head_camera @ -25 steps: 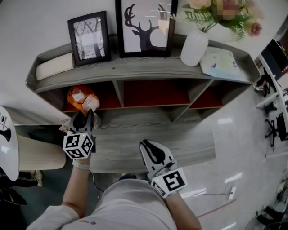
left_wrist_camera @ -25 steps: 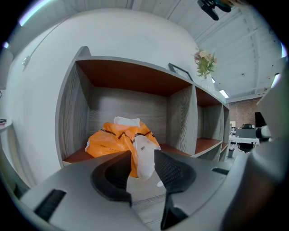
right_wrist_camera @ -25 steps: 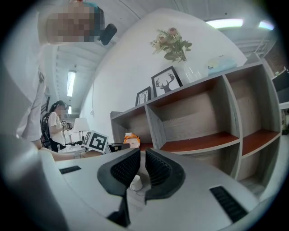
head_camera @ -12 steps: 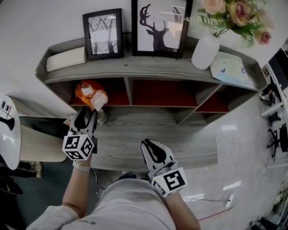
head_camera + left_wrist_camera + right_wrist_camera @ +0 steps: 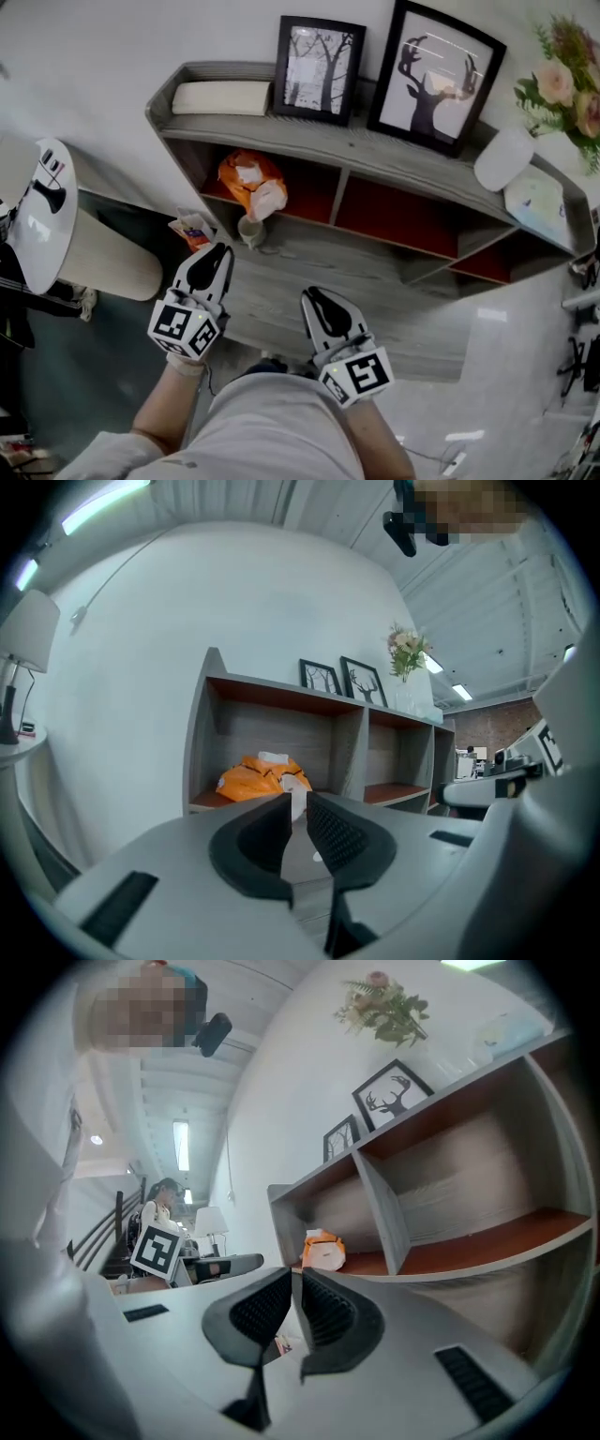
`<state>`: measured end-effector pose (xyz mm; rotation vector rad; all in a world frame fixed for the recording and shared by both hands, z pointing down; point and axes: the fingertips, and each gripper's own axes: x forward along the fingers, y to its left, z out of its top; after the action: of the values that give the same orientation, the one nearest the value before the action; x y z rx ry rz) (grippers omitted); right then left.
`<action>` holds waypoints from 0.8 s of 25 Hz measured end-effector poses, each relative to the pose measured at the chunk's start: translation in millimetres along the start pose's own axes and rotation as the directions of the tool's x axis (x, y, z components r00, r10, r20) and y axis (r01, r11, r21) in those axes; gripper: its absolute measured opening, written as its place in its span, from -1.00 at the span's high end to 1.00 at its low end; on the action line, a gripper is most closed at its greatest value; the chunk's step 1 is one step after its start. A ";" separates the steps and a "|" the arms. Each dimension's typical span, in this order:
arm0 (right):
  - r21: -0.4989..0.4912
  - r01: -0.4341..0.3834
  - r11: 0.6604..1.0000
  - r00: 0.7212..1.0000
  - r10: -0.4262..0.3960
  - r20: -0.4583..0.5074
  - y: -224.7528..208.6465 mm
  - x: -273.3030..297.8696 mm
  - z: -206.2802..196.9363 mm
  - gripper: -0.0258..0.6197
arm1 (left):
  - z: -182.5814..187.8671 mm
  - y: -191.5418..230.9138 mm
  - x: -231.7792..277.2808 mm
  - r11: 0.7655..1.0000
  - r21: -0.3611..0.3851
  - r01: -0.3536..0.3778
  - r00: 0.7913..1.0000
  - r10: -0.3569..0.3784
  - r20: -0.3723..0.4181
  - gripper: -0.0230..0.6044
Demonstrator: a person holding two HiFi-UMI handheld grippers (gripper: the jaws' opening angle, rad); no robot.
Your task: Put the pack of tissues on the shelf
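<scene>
**Left gripper view:** jaws of left gripper (image 5: 298, 801) are closing. A slim gap is left and nothing is btwn the pads. Straight ahead past the tips, the orange pack of tissues (image 5: 255, 778) lies on the red-brown floor of the shelf (image 5: 202, 733)'s end compt., apart from the jaws. Pack's long axis runs side to side across the compt., w/ a white end toward the divider, right of the jaws. Pale wall left of the jaws, ceiling lights overhead.

**Right gripper view:** right gripper (image 5: 292, 1277) has jaws closed and empty. Pack sits ahead and slightly right of the tips, in the same end compt. Next compt. opens wide to the right of the jaws, w/ a long red-brown floor. The left gripper's marker cube shows left of the jaws.

**Head view:** both grippers hang over the grey lower board (image 5: 375, 281) in front of the shelf, near its front edge.
- A cup (image 5: 249, 230) is just ahead-right of the left jaws, and a small packet (image 5: 192, 228) just ahead-left.
- Pack is beyond the cup, w/ its white end pointing out toward the compt.'s open front.
- Middle compt. lies ahead of the right jaws.
- Glossy pale floor (image 5: 525, 347) spreads right of the right jaws.
- Top board carries two framed pictures (image 5: 317, 67) and a white vase (image 5: 503, 157).
</scene>
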<state>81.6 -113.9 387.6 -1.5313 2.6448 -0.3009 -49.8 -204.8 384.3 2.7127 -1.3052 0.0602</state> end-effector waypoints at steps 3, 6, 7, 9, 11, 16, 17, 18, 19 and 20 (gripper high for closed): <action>0.000 -0.054 0.999 0.999 0.054 -0.007 10.6 12.5 -2.4 0.78 | -4.6 3.7 -16.7 1.000 -0.017 -0.017 1.000 0.017 -0.013 0.78; 0.009 -0.100 0.995 0.995 0.100 -0.020 20.2 23.0 -5.7 0.78 | -5.8 7.4 -32.1 0.998 -0.032 -0.048 0.999 0.047 -0.020 0.81; 0.011 -0.113 0.994 0.993 0.113 -0.024 23.0 26.0 -6.8 0.78 | -6.8 8.4 -37.1 0.998 -0.040 -0.057 0.998 0.057 -0.021 0.82; 0.011 -0.136 0.991 0.990 0.137 -0.029 27.5 32.1 -8.4 0.78 | -9.7 8.4 -45.6 0.996 -0.059 -0.068 0.998 0.067 -0.023 0.84; 0.010 -0.157 0.987 0.987 0.158 -0.032 31.9 38.7 -9.8 0.78 | -13.1 6.9 -52.2 0.995 -0.075 -0.070 0.997 0.068 -0.021 0.85; 0.010 -0.210 0.978 0.977 0.210 -0.039 44.5 49.3 -13.0 0.78 | -20.1 3.6 -63.9 0.993 -0.092 -0.076 0.997 0.074 -0.031 0.86; 0.009 -0.218 0.976 0.975 0.218 -0.038 46.1 50.6 -12.9 0.78 | -20.4 3.4 -65.4 0.993 -0.093 -0.077 0.997 0.074 -0.031 0.86; 0.008 -0.224 0.975 0.974 0.224 -0.038 47.3 51.7 -12.9 0.78 | -20.5 3.3 -66.6 0.992 -0.095 -0.078 0.997 0.076 -0.030 0.86; 0.008 -0.229 0.973 0.972 0.230 -0.040 48.2 52.5 -12.9 0.78 | -20.6 3.3 -67.7 0.992 -0.097 -0.080 0.997 0.078 -0.029 0.86; 0.009 -0.234 0.972 0.971 0.234 -0.042 49.0 53.1 -13.1 0.78 | -20.9 3.1 -68.6 0.992 -0.099 -0.082 0.996 0.080 -0.029 0.86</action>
<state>11.3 -134.3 392.4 -1.2061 2.8189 -0.3245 -94.7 -150.8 399.0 2.5672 -1.3722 0.0359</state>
